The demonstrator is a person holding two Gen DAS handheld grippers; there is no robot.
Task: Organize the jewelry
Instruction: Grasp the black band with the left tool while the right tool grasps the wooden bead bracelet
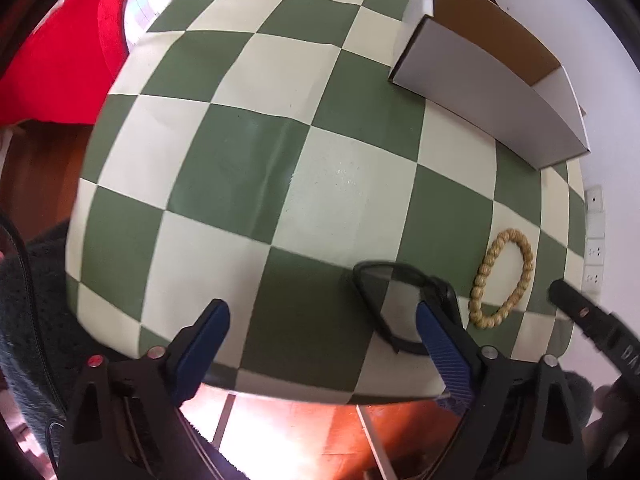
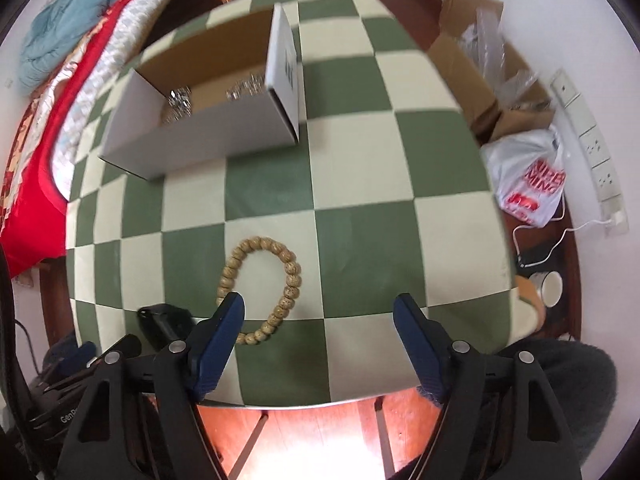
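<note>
Right wrist view: I'm hovering my wide-open right gripper over the bead bracelet, lying by its left finger; silvery pieces are sitting in the box ahead.

I see both pictures bright, with soft daylight. The checked table bulges like a ball and its squares bend near the dark round edges. Below the table's near edge the floor glows washed-out orange. Things look a bit smeared, mostly the white box behind the table's middle. Shadows are faint.
</note>
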